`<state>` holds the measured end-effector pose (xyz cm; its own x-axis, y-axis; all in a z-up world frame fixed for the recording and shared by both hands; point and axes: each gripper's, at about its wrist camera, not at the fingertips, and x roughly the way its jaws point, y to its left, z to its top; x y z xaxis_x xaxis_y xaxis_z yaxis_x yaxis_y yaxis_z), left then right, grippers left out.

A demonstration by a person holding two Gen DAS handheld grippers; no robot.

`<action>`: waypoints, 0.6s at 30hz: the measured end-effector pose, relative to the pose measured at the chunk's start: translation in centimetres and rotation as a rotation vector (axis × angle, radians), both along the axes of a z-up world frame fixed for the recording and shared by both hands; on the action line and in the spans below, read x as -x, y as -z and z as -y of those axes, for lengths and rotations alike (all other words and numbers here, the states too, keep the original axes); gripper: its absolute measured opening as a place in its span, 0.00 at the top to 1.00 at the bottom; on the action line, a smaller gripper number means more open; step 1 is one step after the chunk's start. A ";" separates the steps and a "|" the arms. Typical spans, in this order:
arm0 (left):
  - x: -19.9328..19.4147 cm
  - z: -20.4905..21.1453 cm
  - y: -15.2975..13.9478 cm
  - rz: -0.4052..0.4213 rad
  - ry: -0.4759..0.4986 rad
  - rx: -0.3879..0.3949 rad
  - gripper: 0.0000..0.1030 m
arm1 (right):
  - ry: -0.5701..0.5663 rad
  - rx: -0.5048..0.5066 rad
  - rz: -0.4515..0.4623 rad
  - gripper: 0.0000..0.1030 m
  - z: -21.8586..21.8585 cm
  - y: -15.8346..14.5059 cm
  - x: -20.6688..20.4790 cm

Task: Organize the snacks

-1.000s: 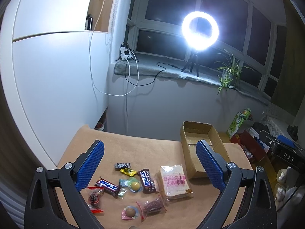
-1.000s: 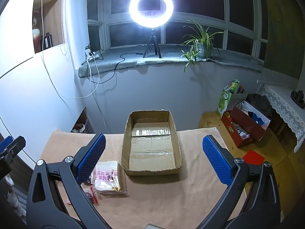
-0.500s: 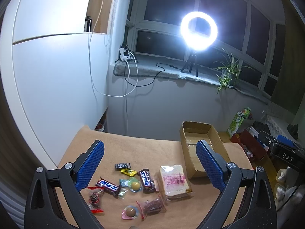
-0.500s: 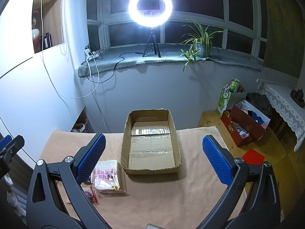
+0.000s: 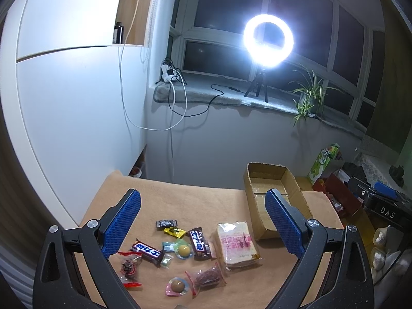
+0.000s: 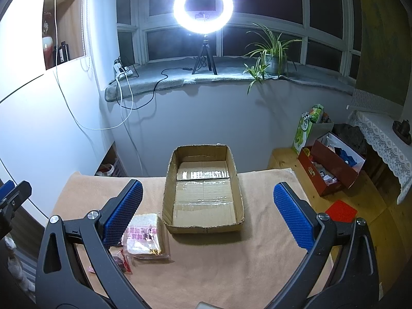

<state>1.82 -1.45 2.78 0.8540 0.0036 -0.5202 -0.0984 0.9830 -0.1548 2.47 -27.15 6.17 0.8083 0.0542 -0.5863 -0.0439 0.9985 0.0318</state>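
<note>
Waiting above the table (image 5: 180,190), the left gripper (image 5: 203,221) and right gripper (image 6: 207,208) are held wide and empty. The snacks (image 5: 195,242) are spread beside the box (image 6: 203,193), which is left bare, likely so they can be dropped in.

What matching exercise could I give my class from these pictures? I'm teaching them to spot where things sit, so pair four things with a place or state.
Things:
1. cardboard box
2. bread pack
3. left gripper
4. potted plant

Places or states:
A. on the windowsill
B. open, holding nothing
C. empty inside, on the table cloth
D. lying beside the box, next to the candy bars

Pairs: 1-C, 2-D, 3-B, 4-A
</note>
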 end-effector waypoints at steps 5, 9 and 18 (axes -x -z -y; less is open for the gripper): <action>-0.1 0.0 0.0 -0.012 -0.003 -0.005 0.06 | -0.008 -0.006 -0.034 0.00 -0.2 1.0 -0.3; -0.2 -0.1 0.6 -0.041 -0.010 -0.004 0.06 | -0.030 -0.018 -0.075 0.00 -0.1 2.0 -0.6; -0.2 -0.8 2.3 -0.120 -0.020 0.001 0.06 | -0.066 -0.036 -0.148 0.00 -0.4 4.4 -0.7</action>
<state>2.06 -0.66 0.49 0.7854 0.0191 -0.6187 -0.1356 0.9806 -0.1419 3.14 -26.71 1.82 0.7070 0.1280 -0.6955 -0.1018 0.9917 0.0789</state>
